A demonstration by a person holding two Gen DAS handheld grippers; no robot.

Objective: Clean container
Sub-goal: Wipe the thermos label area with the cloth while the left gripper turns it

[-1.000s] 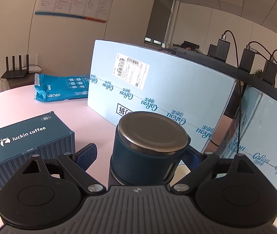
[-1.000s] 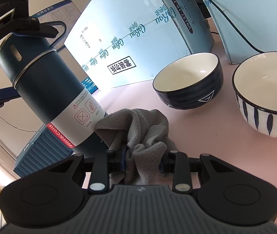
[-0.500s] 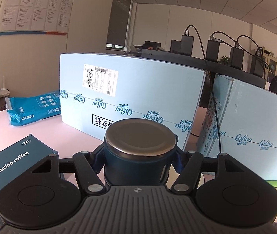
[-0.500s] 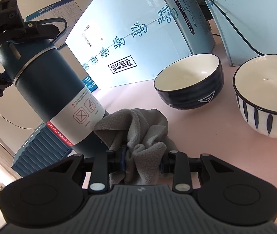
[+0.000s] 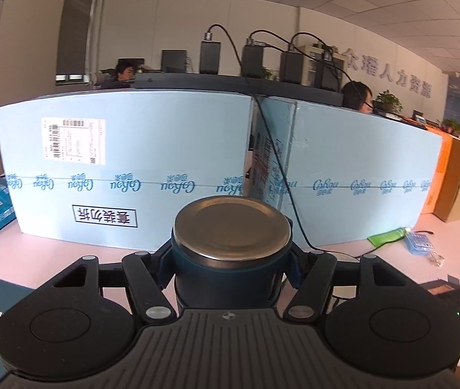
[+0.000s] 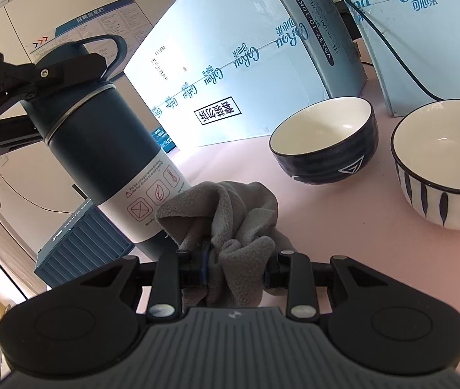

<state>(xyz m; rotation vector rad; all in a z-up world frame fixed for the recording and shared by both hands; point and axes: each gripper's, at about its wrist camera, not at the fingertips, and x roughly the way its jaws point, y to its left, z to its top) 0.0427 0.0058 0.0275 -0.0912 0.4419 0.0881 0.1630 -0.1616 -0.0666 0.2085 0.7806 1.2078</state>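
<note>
Risks, in order of size. Largest: tipping of the tall dark-blue insulated steel bottle with the white label band (image 6: 110,162). Held only at the cap end by the left gripper (image 5: 231,259), jaws clamped together on either side of the cap; body leaning in the right wrist view, base hidden behind cloth and tool, so contact with the pale pink table top (image 6: 343,243) cannot be confirmed. A sideways push from wiping, low on the body and far from the grip, likely to pivot or twist the bottle in the pads. Smooth painted wall and glossy label: little friction, slip probable.

Next: knocking the round dark-navy ceramic bowl with cream inside (image 6: 324,142) or the white ceramic bowl with navy stripes (image 6: 444,168), both near the cloth and standing close together. Glazed, hard, brittle; a wide sweep enough to shift them.

Next: loss of the crumpled grey fleece cloth (image 6: 226,214). Pinched in the right gripper (image 6: 236,269), jaws closed on a bunched fold; soft, napped, loose folds spilling forward, one corner touching or just beside the label. Drag against the label apt to pull the fold free.

Smallest: the looped carry handle on the brushed-metal-topped cap (image 5: 231,227), liable to snag a fold.

Beside the bottle, a ribbed dark-blue coffee box (image 6: 80,243); behind, large pale-blue printed cartons (image 5: 126,175), flat and matt.
</note>
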